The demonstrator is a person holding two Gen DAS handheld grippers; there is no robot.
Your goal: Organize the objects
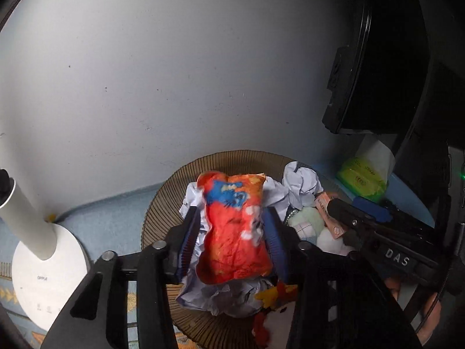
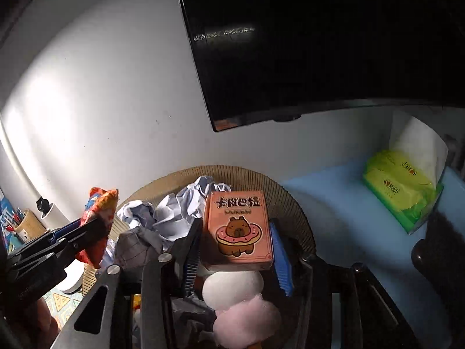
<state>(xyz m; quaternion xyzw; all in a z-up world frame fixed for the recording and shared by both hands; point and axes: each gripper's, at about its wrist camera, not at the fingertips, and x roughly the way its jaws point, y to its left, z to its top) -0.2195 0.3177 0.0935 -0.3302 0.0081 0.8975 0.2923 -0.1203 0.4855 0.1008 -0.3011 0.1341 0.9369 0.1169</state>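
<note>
Left tool [image 1: 232, 232] | half open around crinkled red-orange snack bag [image 1: 232, 226] | right tool [image 2: 235, 250] half open around pink capybara card box [image 2: 237, 226] | both over round ribbed brown basket [image 2: 287, 195]

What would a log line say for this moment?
left gripper: open, bag between | right gripper: open, box between | both over basket

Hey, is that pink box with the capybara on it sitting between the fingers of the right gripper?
Yes, the pink capybara box sits between the right gripper's blue-padded fingers, above the basket.
</note>
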